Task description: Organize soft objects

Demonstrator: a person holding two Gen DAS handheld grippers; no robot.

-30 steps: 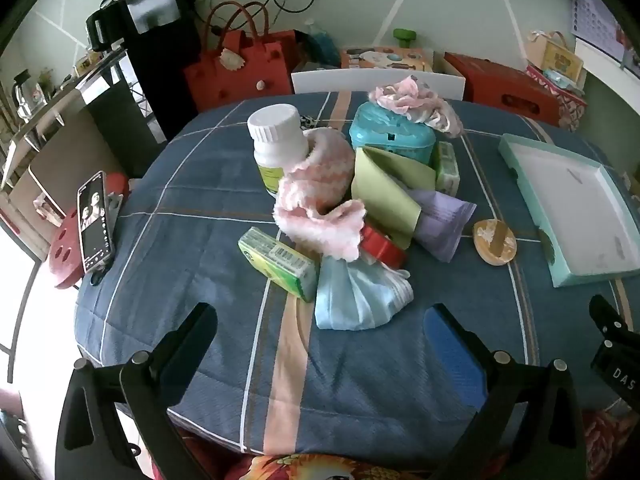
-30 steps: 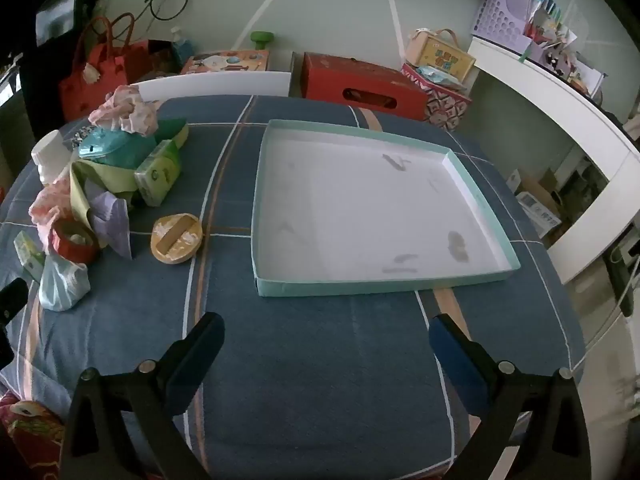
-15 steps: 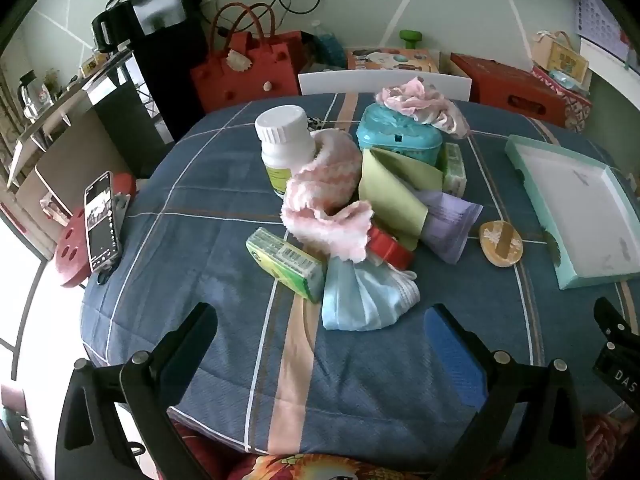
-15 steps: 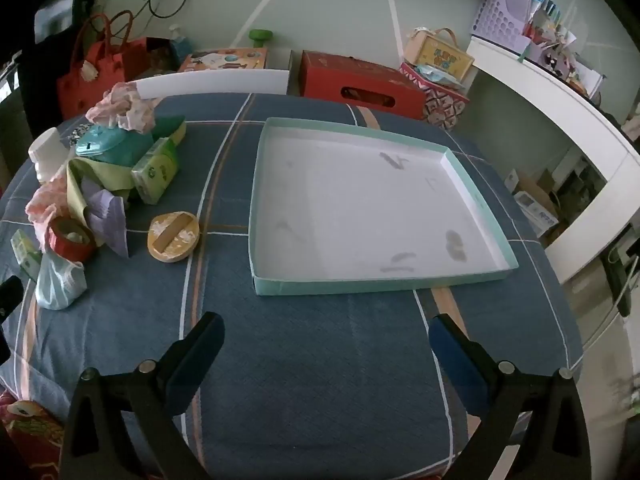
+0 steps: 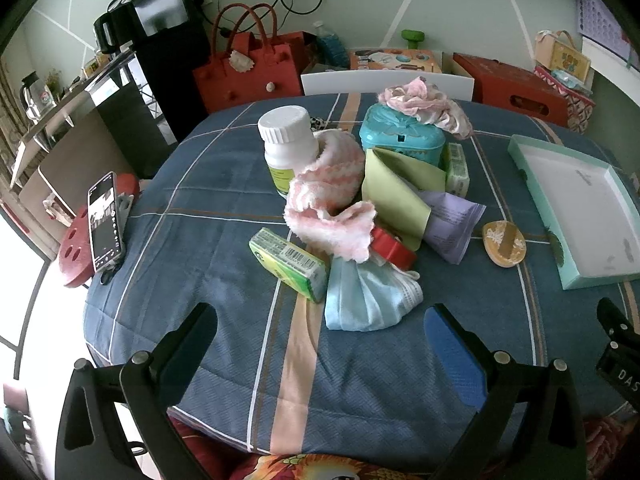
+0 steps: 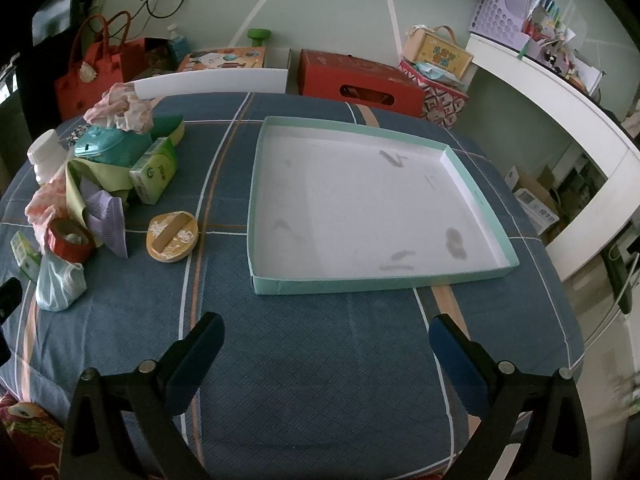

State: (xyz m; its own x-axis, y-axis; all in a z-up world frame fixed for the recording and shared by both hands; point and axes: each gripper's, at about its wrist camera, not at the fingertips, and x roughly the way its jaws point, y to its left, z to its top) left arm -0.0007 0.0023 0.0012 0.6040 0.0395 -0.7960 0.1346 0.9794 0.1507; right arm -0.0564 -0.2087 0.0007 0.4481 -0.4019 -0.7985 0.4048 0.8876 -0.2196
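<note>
A pile lies on the blue checked tablecloth. In the left wrist view a pink-and-white fluffy cloth (image 5: 332,196) drapes over it, a light blue face mask (image 5: 366,296) lies at its near edge, and a pink scrunchy cloth (image 5: 424,106) sits on a teal box (image 5: 400,138). My left gripper (image 5: 320,332) is open and empty, just short of the mask. My right gripper (image 6: 324,348) is open and empty, in front of the shallow teal tray (image 6: 360,282), which has nothing in it. The mask (image 6: 60,284) also shows in the right wrist view.
Hard items sit in the pile: a white pill bottle (image 5: 288,144), a green box (image 5: 292,264), a red tape roll (image 5: 392,246), a purple packet (image 5: 452,220), a green folder (image 5: 396,196). A round yellow item (image 5: 504,244) lies beside it. A phone (image 5: 105,220) sits left.
My left gripper has drawn back and slightly left, so the pile sits a little farther right. The right view has shifted slightly. Nothing was gripped.
</note>
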